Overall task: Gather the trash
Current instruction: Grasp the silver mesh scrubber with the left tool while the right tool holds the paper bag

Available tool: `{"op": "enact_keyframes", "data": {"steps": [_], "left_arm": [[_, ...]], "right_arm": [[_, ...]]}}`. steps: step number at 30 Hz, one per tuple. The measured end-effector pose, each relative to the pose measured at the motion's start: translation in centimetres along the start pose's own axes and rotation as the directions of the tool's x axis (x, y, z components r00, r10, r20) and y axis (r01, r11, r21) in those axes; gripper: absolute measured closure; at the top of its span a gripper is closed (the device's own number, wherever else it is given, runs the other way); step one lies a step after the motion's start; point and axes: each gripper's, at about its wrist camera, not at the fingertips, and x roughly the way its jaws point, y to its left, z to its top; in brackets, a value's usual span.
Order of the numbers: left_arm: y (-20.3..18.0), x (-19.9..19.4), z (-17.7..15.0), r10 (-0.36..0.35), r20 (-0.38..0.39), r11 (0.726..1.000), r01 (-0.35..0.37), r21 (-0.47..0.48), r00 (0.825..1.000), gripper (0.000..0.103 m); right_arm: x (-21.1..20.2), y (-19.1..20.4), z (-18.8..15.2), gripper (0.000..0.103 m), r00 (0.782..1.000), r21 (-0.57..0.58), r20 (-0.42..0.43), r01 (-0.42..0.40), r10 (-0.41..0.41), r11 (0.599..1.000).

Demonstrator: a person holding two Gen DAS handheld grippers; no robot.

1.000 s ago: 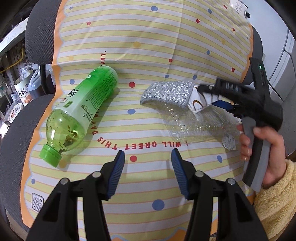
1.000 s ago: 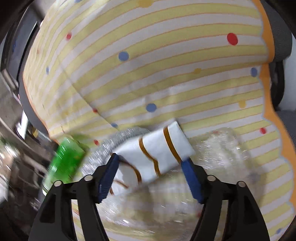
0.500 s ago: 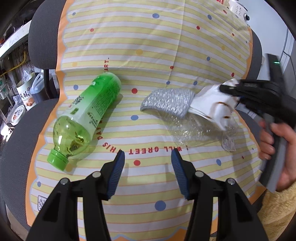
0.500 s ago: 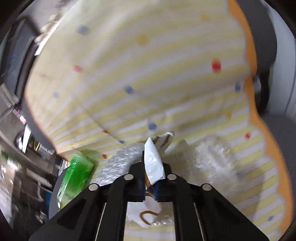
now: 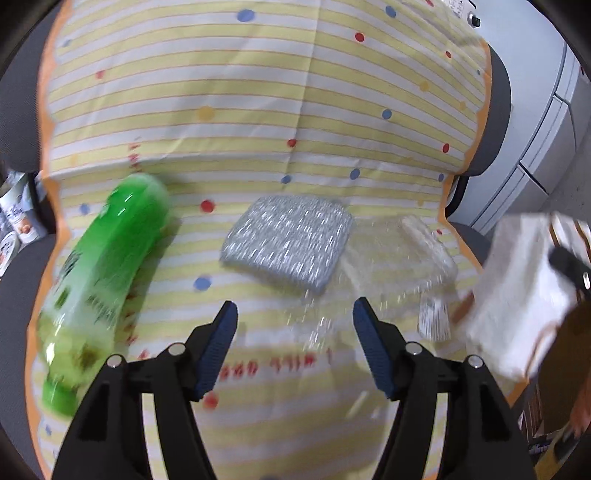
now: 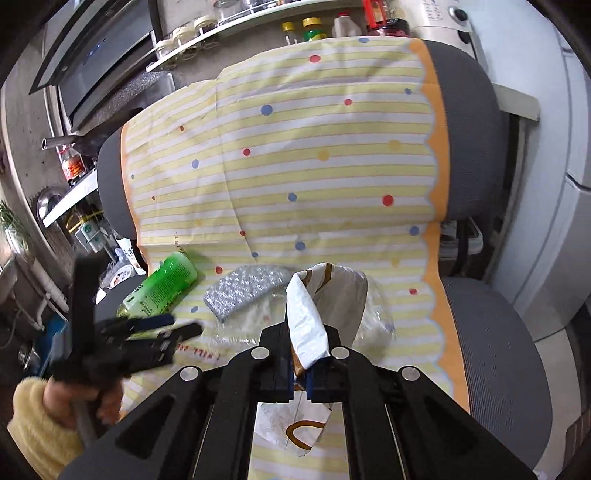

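A yellow-striped, dotted cloth point(image 6: 314, 177) drapes a grey office chair point(image 6: 491, 332) in front of me; behind it runs a kitchen shelf with jars point(image 6: 258, 18), and white cabinets point(image 5: 535, 147) stand to my right.

My right gripper point(image 6: 301, 373) is clamped tight on a white paper wrapper with brown lines point(image 6: 306, 325), which sticks up from between my pads and hangs below them, lifted off the cloth.

My left gripper point(image 5: 295, 347) hovers over the seat, its jaws opening, with nothing gripped between them. Just ahead of its fingertips lies a silver glittery sponge pad point(image 5: 288, 243), and crinkled clear plastic point(image 5: 399, 266) spreads to the right of that, touching the pad's edge. A green plastic bottle point(image 5: 107, 266) lies on its side left of my left fingers, well apart from the pad.
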Motion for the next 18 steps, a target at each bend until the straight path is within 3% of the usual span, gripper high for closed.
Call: {"op": "enact_keyframes", "data": {"steps": [7,11,12,13,18], "left_arm": [[-0.6,4.8,3.2,0.048,-0.053,0.998,-0.045,0.053,0.997,0.041],[-0.4,6.2,3.5,0.021,-0.085,0.999,-0.017,0.046,0.996,0.066],[-0.4,6.0,3.5,0.034,-0.074,0.998,-0.030,0.051,0.997,0.086],[-0.5,5.6,3.5,0.045,-0.059,0.997,-0.042,0.061,0.997,0.094],[-0.8,0.4,3.1,0.047,0.066,0.997,-0.051,0.056,0.997,0.096]], "right_arm": [[0.3,-1.3,-0.7,0.099,1.000,0.025,-0.014,-0.017,0.017,1.000],[0.5,-1.6,-0.8,0.099,1.000,0.029,-0.019,-0.023,0.024,0.999],[0.4,-1.6,-0.9,0.099,1.000,0.026,-0.016,-0.020,0.020,0.999],[0.4,-1.6,-0.8,0.099,1.000,0.025,-0.015,-0.016,0.016,1.000],[-1.1,-1.5,-0.7,0.098,0.999,0.040,0.003,-0.036,0.036,0.999]]}}
